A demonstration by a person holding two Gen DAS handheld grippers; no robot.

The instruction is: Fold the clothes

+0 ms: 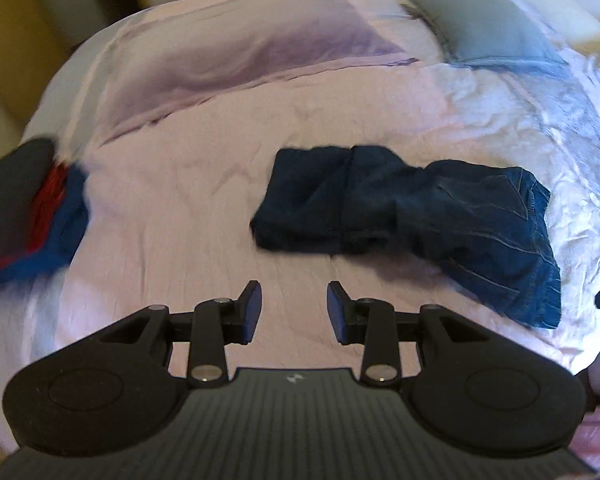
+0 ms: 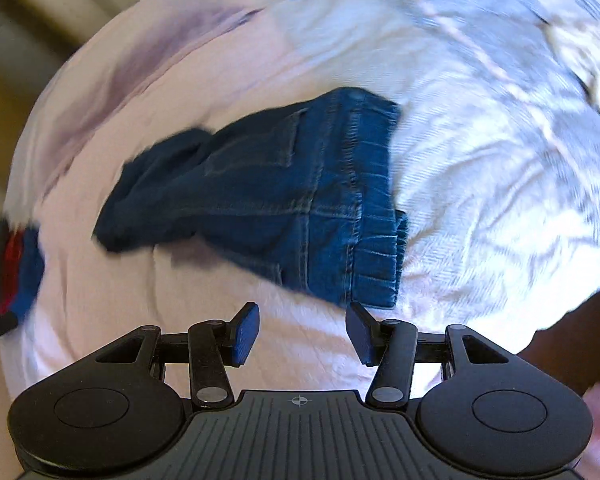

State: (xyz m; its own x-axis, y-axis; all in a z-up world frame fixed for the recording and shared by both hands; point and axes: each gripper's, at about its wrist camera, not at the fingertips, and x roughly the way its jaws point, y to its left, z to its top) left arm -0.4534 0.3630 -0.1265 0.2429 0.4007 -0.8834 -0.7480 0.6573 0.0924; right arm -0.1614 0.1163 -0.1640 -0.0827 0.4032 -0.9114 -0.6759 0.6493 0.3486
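Red-and-blue clothes sit stacked at the bed's left edge, seemingly folded already. Mid-bed, dark denim jeans lie partly folded, legs doubled, waistband rightmost. Both my left fingers and right fingers hang spread, holding nothing, near the jeans.

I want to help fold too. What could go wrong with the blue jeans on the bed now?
The jeans are only loosely folded and lumpy, so a pinch might catch just the top layer and undo the fold. Both the left gripper and the right gripper are open and empty, and could snag the wrinkled bedsheet instead.
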